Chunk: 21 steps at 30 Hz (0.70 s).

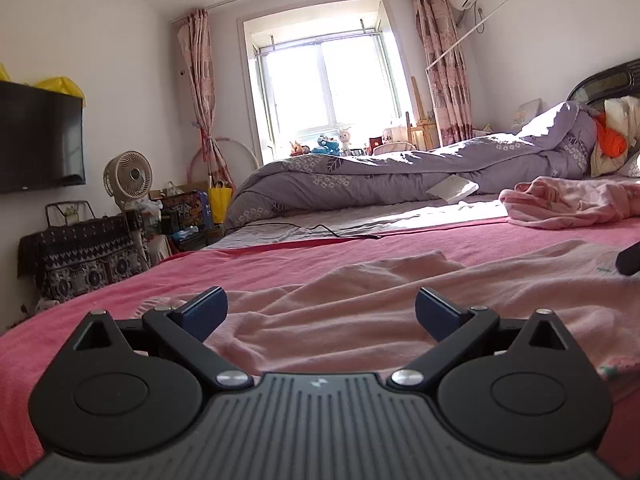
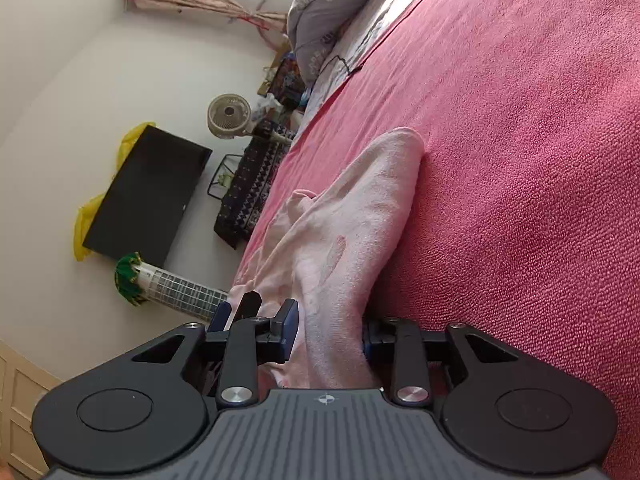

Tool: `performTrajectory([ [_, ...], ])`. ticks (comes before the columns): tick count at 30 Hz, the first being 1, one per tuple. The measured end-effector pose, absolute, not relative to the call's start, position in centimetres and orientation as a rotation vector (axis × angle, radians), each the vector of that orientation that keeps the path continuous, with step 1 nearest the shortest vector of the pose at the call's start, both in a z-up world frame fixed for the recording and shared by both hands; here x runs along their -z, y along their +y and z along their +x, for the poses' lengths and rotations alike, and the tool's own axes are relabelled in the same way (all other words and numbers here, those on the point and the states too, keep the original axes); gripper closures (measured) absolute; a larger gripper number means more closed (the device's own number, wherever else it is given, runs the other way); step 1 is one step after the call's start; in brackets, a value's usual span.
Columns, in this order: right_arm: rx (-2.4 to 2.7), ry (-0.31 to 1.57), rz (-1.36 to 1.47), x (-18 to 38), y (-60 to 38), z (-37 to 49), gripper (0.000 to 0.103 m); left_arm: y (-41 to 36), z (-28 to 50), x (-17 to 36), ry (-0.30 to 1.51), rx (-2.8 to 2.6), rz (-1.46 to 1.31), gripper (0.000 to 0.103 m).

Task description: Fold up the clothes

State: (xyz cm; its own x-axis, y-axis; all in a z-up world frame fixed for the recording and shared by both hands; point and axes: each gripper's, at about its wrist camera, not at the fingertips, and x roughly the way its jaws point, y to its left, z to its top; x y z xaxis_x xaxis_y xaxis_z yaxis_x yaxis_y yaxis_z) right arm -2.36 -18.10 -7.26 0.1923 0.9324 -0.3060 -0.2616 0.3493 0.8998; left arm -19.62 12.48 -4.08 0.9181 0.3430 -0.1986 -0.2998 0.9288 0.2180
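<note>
A pale pink garment lies crumpled on the pink bedspread. My left gripper hovers low over its near part, jaws wide open, nothing between the blue pads. In the right wrist view the same garment runs away across the bedspread, and a bunched fold of it fills the gap of my right gripper, whose pads press on the cloth from both sides. A dark part at the right edge of the left wrist view may be the right gripper; I cannot tell.
A second pink garment lies further back on the bed. Behind it are a rumpled grey-purple quilt, a white booklet and a black cable. Past the bed's left edge stand a fan and a wall television.
</note>
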Motion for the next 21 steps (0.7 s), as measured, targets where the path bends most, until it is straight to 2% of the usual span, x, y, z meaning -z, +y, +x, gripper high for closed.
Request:
performTrajectory([
  [4,-0.983,1.009,0.799,7.3,-17.4,-2.6,0.065,15.1,-20.0,4.4,0.239,-0.283,0.096,0.001],
  [8,-0.963,1.005,0.762,7.1,-16.6,-2.9,0.066,15.3,-19.8,3.9,0.218,-0.357,0.210,0.001],
  [12,-0.887,1.066,0.850,7.5,-17.2,-2.6,0.087,16.4,-19.4,5.7,0.227,-0.356,0.161,0.000],
  [14,-0.870,1.073,0.903,7.2,-17.3,-2.6,0.087,16.2,-19.5,5.6,0.232,-0.364,0.173,0.000],
  [21,-0.929,1.003,0.787,-0.7,-13.4,-2.6,0.087,17.6,-21.7,4.3,0.200,-0.376,0.056,0.000],
])
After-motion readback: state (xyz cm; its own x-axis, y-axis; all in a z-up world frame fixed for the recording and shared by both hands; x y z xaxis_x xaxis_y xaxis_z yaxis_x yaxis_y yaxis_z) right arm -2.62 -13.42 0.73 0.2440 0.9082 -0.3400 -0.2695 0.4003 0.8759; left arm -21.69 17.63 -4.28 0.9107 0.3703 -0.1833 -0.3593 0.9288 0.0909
